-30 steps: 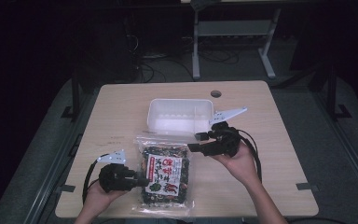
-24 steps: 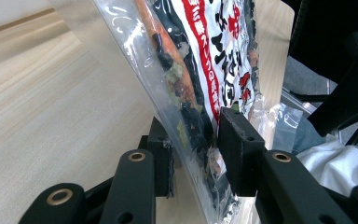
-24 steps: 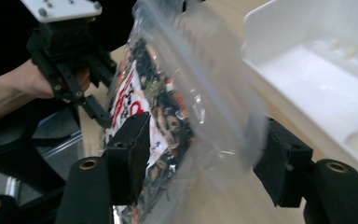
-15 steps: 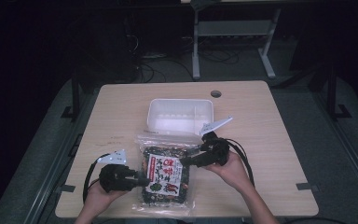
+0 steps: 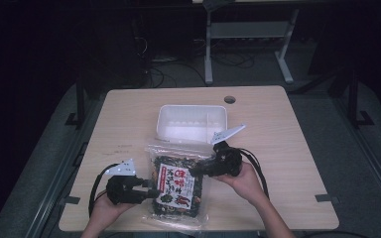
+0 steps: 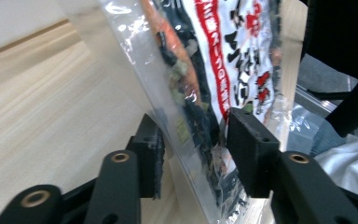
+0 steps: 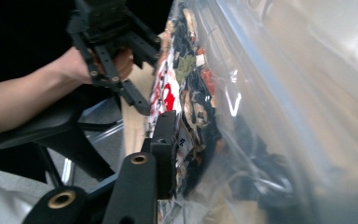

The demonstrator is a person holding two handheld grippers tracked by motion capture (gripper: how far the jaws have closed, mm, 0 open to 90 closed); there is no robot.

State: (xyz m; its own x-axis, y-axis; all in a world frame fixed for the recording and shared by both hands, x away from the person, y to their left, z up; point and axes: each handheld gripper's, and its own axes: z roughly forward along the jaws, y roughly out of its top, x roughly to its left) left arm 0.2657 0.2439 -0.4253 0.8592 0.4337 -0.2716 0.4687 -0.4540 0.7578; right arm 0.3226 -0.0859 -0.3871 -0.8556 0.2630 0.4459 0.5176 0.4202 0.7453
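A clear bag of snack mix (image 5: 178, 186) with a red and white label lies on the table in front of a white tray (image 5: 188, 124). My left gripper (image 5: 154, 192) reaches in at the bag's left edge. Its jaws have just been opening, and the bag (image 6: 205, 70) stands between the pads (image 6: 249, 149) with slack, so the left gripper (image 6: 193, 140) is open. My right gripper (image 5: 196, 171) has just been closing on the bag's upper right edge. One pad (image 7: 168, 149) presses the bag (image 7: 242, 116); the other jaw is hidden behind the plastic.
The wooden table (image 5: 287, 148) has a round cable hole (image 5: 229, 99) at the back. Cables trail from both grippers. Beyond the table lie dark floor and a desk frame (image 5: 248, 34). The person's other hand (image 7: 121, 63) shows past the bag in the right gripper view.
My right gripper came down and left from beside the tray to the bag's right edge and closed on it. The left hand stayed put and its jaws widened.
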